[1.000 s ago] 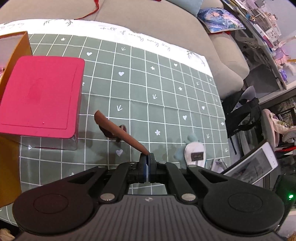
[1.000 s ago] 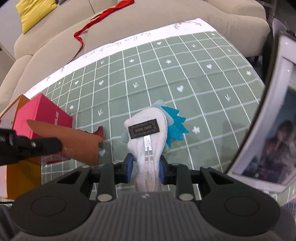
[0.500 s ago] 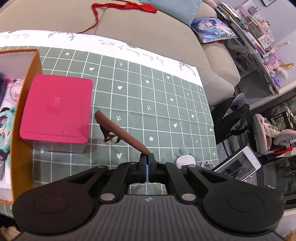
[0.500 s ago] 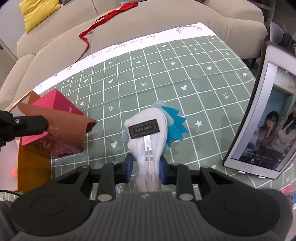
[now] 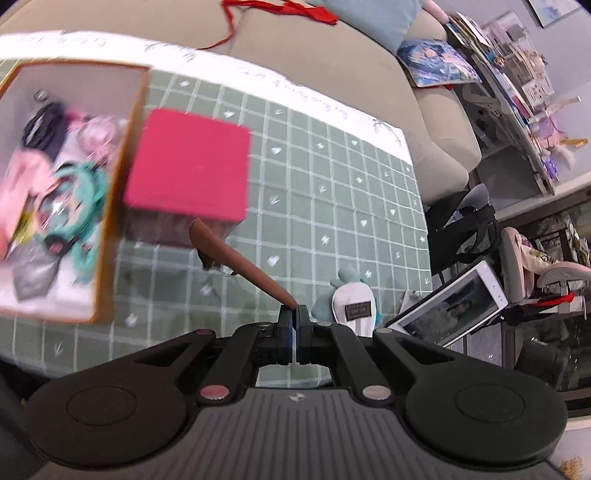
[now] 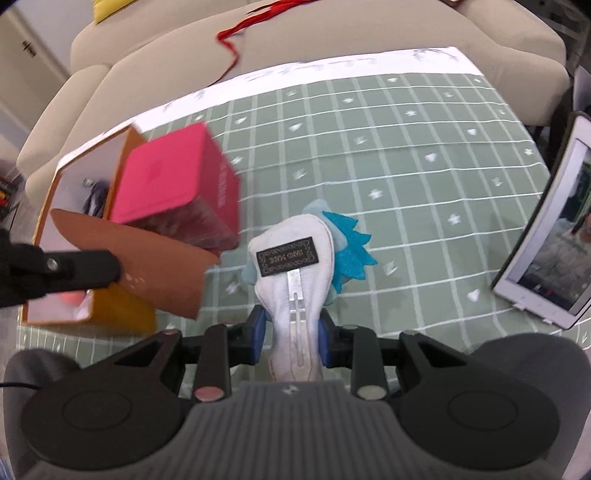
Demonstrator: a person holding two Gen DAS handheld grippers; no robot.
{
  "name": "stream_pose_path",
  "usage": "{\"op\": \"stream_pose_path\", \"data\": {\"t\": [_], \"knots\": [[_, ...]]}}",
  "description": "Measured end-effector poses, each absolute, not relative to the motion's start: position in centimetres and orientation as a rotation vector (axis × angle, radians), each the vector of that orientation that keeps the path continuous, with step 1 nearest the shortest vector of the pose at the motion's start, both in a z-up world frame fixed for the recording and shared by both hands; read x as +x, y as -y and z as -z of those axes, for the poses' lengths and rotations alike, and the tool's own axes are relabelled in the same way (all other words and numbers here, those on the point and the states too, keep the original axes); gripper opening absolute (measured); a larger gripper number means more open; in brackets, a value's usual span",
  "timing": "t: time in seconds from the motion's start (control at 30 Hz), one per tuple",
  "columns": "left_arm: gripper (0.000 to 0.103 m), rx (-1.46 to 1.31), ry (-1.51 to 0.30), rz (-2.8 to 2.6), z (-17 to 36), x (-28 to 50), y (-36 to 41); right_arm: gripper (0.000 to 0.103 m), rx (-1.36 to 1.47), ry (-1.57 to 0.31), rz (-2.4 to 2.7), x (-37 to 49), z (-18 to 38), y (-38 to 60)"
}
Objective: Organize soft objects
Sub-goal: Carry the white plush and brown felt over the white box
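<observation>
**Both grippers loaded above the green checked surface**

Left gripper (image 5: 294, 314): fingers pressed together on the near end of a flat brown felt piece (image 5: 236, 258), seen edge-on from the left wrist, slanting up and to the far left. From the right wrist, same brown felt piece (image 6: 147, 266) broadside, a wide flat sheet held off the surface, overlapping the near edge of the pink box (image 6: 177, 192).

Right gripper (image 6: 291, 325): fingers clamped on the narrow lower part of a white plush (image 6: 291, 269), metal clip and black label facing the camera, blue spiky felt fringe on its right side. Plush raised above the surface (image 6: 406, 147); whether any part touches, cannot tell.

Further out, pink box (image 5: 188, 166) on the left part of the surface, just beside an open orange-walled box (image 5: 114, 206). Inside that, blurred soft items: something teal, something pink, something dark. Tablet (image 6: 550, 236) propped at the right edge, screen lit. Beige sofa (image 6: 332, 33) beyond the far edge, with a red ribbon (image 6: 236, 33) across its seat.
</observation>
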State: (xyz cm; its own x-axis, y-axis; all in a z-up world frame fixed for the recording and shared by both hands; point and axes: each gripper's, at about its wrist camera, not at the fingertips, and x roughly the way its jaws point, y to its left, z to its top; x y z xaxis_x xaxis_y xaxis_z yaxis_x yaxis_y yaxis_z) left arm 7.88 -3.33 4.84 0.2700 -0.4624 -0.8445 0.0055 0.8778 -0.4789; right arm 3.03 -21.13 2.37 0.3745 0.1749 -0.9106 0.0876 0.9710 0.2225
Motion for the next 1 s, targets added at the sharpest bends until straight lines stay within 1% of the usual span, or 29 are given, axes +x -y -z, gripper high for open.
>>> {"op": "stream_pose_path", "data": {"t": [0.3, 0.47, 0.73, 1.0], "knots": [[0.001, -0.530, -1.279, 0.207, -3.3, 2.1, -4.3, 0.027, 0.168, -1.219, -0.206, 0.3, -3.0, 13.1], [0.001, -0.561, -1.244, 0.158, -4.2, 0.5, -8.8, 0.028, 0.090, -1.209, -0.287, 0.1, -4.2, 8.9], [0.001, -0.571, -1.155, 0.100, -7.3, 0.8, -14.7, 0.028, 0.013, -1.132, -0.403, 2.6, -7.0, 2.0], [0.001, -0.527, -1.047, 0.094, -10.6, 3.4, -17.9, 0.028, 0.009, -1.070, -0.467, 5.7, -9.0, -1.8]]}}
